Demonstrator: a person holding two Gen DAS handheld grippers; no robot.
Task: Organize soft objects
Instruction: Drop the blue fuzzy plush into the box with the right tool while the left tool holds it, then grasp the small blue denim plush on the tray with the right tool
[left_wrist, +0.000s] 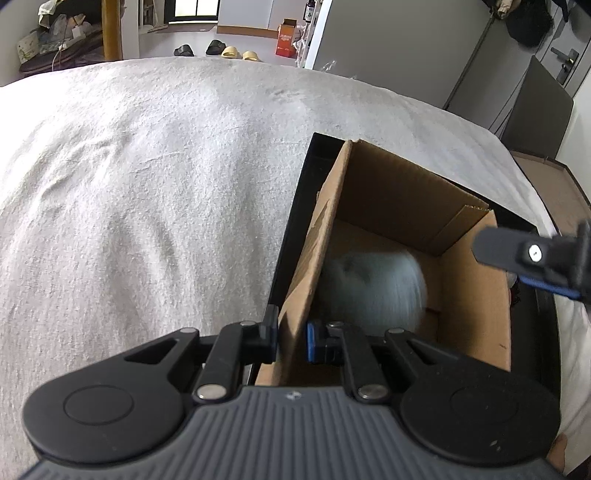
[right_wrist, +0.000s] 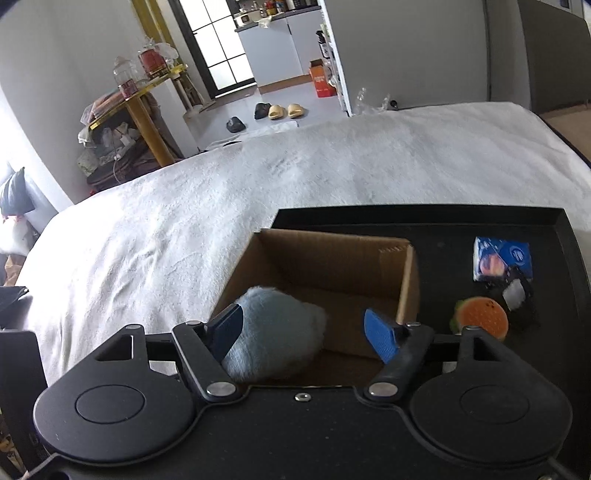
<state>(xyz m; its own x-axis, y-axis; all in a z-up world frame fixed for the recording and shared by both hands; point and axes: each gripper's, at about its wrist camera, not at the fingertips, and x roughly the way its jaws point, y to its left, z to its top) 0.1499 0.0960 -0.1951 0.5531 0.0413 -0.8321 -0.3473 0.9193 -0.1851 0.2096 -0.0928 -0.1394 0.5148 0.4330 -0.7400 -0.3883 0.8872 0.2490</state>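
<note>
Plush toy (right_wrist: 275, 332) in cardboard box (right_wrist: 332, 258) | left gripper (left_wrist: 291, 341) clamps box wall | right gripper (right_wrist: 306, 328) released | burger toy (right_wrist: 480, 317) beside box

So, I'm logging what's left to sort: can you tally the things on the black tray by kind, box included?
Cardboard box: 1
Pale blue plush, inside the box: 1
Blue tissue packet: 1
Orange burger-like toy: 1
Black-and-white item, too unclear to name: 1
Total: 5, all on the black tray.

One cardboard box (right_wrist: 332, 258), one blue plush (right_wrist: 273, 332), one tray (right_wrist: 424, 221), one tissue pack (right_wrist: 502, 258), one burger toy (right_wrist: 480, 317).
</note>
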